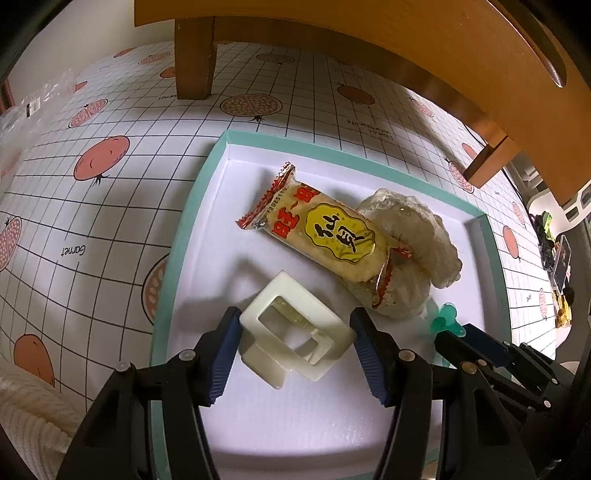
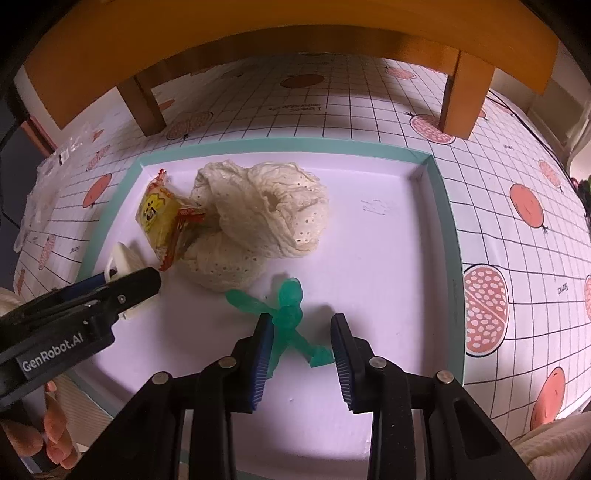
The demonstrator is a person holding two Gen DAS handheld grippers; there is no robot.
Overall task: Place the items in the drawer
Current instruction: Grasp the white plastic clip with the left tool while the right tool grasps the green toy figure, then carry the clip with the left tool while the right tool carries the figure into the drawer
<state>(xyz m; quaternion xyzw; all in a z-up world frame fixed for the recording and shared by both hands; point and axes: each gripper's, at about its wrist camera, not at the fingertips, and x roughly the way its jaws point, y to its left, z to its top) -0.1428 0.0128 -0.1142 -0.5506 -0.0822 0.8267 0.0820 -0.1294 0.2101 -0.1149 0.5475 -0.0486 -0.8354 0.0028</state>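
Observation:
A white tray with a teal rim (image 1: 177, 240) (image 2: 448, 229) holds all the items. My left gripper (image 1: 295, 317) is open and straddles a cream rectangular hair claw clip (image 1: 295, 332) (image 2: 122, 258) that lies flat, its pads close to both sides. A yellow and red snack packet (image 1: 325, 232) (image 2: 155, 214) leans on a bunched cream lace cloth (image 1: 424, 236) (image 2: 266, 214). My right gripper (image 2: 302, 325) is open over the legs of a small translucent green figure (image 2: 291, 317) (image 1: 447, 317), and its left pad touches one leg.
A wooden stand (image 1: 406, 29) (image 2: 258, 33) on short legs (image 1: 194, 55) spans the far side above the pomegranate-print tablecloth (image 1: 92, 147). Clear plastic wrapping (image 1: 33, 103) lies far left. A hand (image 2: 55, 424) holds the left gripper (image 2: 122, 291), and the right gripper (image 1: 465, 343) shows in the left wrist view.

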